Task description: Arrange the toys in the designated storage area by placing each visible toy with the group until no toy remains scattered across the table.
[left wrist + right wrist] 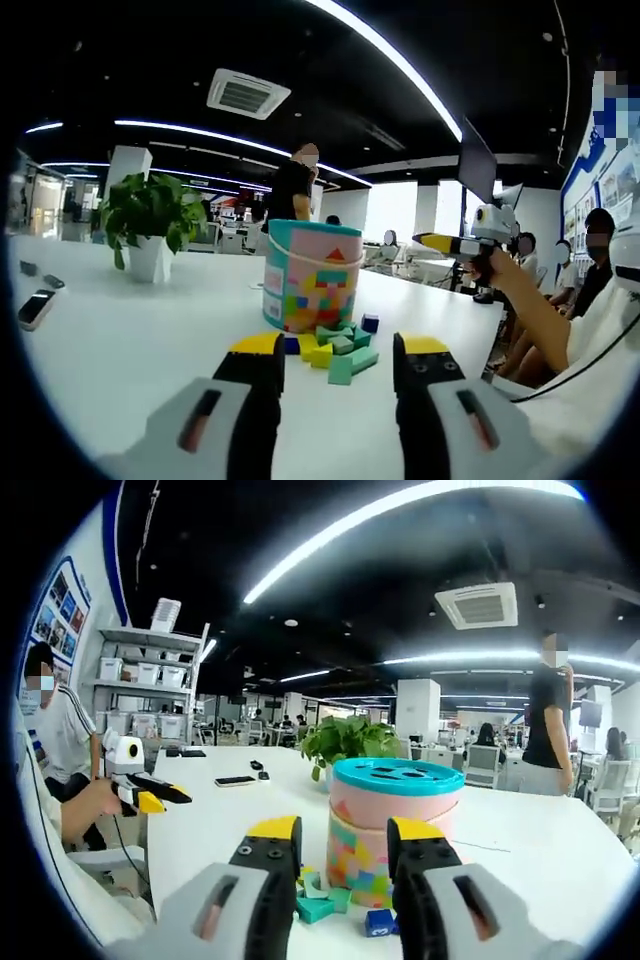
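1. Bucket (311, 275): a cylinder standing upright on the white table (120, 350), long axis vertical. Its teal lid (398, 776) has shaped cut-outs and faces up. The side carries a print of coloured blocks, and a thin cord handle hangs across it.
2. Blocks (338, 352): a loose heap of small solids at the bucket's foot, touching or just beside it. Mostly teal, some yellow, one dark blue cube (370, 323). Matte faces, square edges. They lie at mixed angles, so no common heading.
3. My left tongs (337, 362): jaws spread, nothing between them. Tips yellow over black, bodies grey. The heap lies ahead in the gap and the bucket is straight ahead beyond it.
4. My right tongs (343, 845): jaws spread, holding nothing. The bucket shows in the gap, with teal pieces (318, 902) and a blue block (381, 923) low between the jaws.
5. Table beyond: a potted plant (150, 222) in a white pot, and phones (36, 306) lying flat, well apart from the bucket.
6. Across the table, another hand (88, 803) holds similar tongs (150, 791).
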The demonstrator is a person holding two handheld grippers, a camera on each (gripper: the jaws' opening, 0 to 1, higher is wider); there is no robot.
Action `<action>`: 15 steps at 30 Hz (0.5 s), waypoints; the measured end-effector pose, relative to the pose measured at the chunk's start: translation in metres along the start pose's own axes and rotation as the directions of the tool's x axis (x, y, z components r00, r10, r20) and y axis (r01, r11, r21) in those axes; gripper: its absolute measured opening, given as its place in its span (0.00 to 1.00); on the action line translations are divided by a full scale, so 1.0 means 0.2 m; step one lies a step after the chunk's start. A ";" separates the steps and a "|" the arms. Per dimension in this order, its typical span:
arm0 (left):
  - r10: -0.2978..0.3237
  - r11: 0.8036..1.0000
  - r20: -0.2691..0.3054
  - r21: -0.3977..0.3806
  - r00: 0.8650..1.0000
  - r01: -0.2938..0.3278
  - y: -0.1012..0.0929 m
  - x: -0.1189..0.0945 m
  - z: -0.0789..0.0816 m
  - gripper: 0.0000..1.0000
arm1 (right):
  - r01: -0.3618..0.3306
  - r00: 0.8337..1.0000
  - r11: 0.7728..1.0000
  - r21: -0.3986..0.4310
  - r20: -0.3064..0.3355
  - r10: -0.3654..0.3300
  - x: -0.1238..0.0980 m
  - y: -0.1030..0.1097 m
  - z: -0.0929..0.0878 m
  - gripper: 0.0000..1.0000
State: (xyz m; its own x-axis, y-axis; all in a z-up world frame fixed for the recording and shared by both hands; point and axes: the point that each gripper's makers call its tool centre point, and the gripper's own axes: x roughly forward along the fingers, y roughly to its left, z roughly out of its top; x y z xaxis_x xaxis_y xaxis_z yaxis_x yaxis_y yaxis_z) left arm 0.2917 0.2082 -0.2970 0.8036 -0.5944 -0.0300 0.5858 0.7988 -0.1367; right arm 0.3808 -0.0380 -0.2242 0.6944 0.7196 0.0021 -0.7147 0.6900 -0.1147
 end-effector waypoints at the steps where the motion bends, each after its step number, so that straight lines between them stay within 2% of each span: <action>1: 0.002 1.000 -0.001 0.002 1.000 -0.002 0.00 0.00 0.00 0.44 | 0.006 1.000 1.000 -0.006 0.005 -0.006 -0.01 0.00 0.00 0.32; 6: 0.002 1.000 -0.015 0.010 1.000 -0.002 0.00 0.00 -0.01 0.43 | 0.021 1.000 1.000 -0.016 0.013 -0.021 -0.07 0.00 -0.01 0.30; 8: 0.005 1.000 -0.016 0.013 1.000 -0.005 0.00 0.00 -0.02 0.42 | 0.020 1.000 1.000 -0.018 0.014 -0.019 -0.09 0.01 -0.01 0.33; 10: 0.005 1.000 -0.016 0.012 1.000 -0.005 0.00 0.00 -0.02 0.42 | 0.031 1.000 0.999 -0.013 0.000 -0.031 -0.10 0.00 -0.04 0.35; 15: 0.006 1.000 -0.022 0.018 1.000 -0.006 0.00 0.00 -0.02 0.42 | 0.079 0.996 0.996 -0.038 -0.032 -0.080 -0.11 -0.06 -0.12 0.32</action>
State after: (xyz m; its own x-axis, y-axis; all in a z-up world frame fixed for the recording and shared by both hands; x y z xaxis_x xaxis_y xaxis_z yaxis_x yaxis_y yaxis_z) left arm 0.2913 0.2072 -0.3010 0.8048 -0.5912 -0.0522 0.5828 0.8039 -0.1185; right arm 0.3757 -0.0646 -0.2462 0.7518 0.6591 -0.0201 -0.6539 0.7412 -0.1514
